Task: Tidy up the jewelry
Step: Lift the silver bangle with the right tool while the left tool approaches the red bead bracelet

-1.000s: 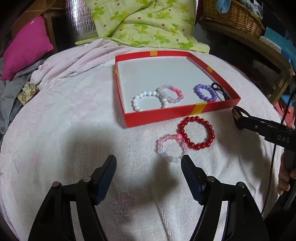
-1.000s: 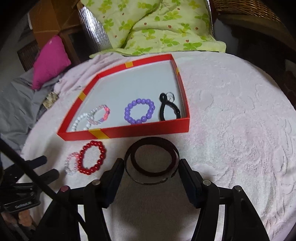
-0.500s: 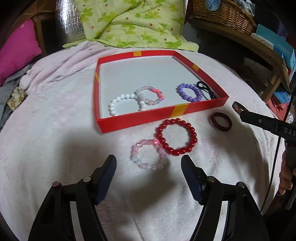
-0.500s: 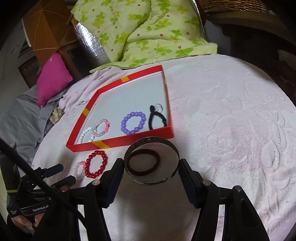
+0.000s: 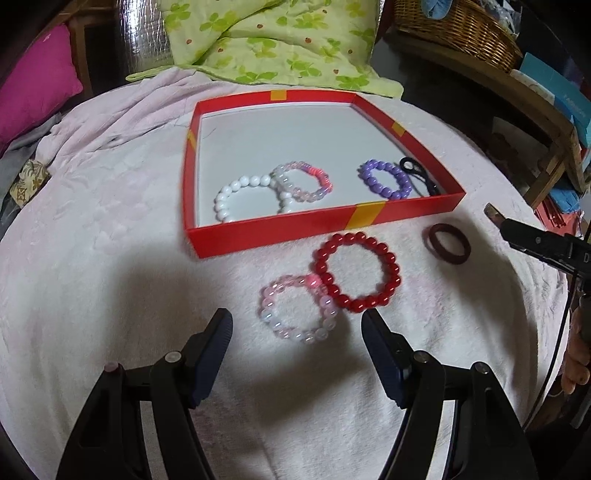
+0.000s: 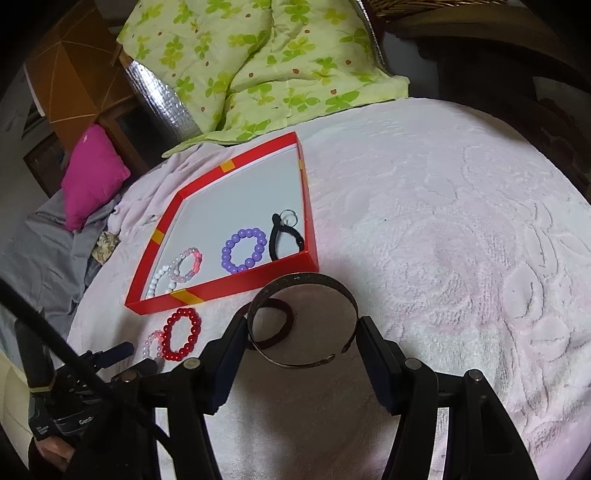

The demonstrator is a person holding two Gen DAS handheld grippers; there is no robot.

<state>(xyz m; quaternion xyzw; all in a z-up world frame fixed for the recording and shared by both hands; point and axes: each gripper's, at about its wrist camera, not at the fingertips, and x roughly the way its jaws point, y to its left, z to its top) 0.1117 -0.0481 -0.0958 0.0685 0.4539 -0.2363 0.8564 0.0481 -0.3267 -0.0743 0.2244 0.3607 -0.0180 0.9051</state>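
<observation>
A red tray [image 5: 280,230] on the pink blanket holds a white bead bracelet [image 5: 243,195], a pink bracelet [image 5: 304,181], a purple bracelet [image 5: 386,179] and a black hair tie [image 5: 419,175]. In front of it lie a red bead bracelet [image 5: 356,271], a pale pink bracelet [image 5: 295,314] and a dark maroon band [image 5: 447,243]. My left gripper [image 5: 297,336] is open, just short of the pale pink bracelet. My right gripper [image 6: 301,332] is shut on a dark metal cuff bangle [image 6: 303,291], held above the blanket near the tray's corner [image 6: 310,258].
A green floral quilt [image 5: 266,44] lies behind the tray. A magenta pillow [image 5: 33,96] is at far left, a wicker basket [image 5: 458,29] at back right. Open blanket [image 6: 461,240] stretches right of the tray.
My left gripper has swung right and moved closer to the pale pink bracelet. My right gripper has risen and pulled back with the bangle, uncovering the maroon band on the blanket.
</observation>
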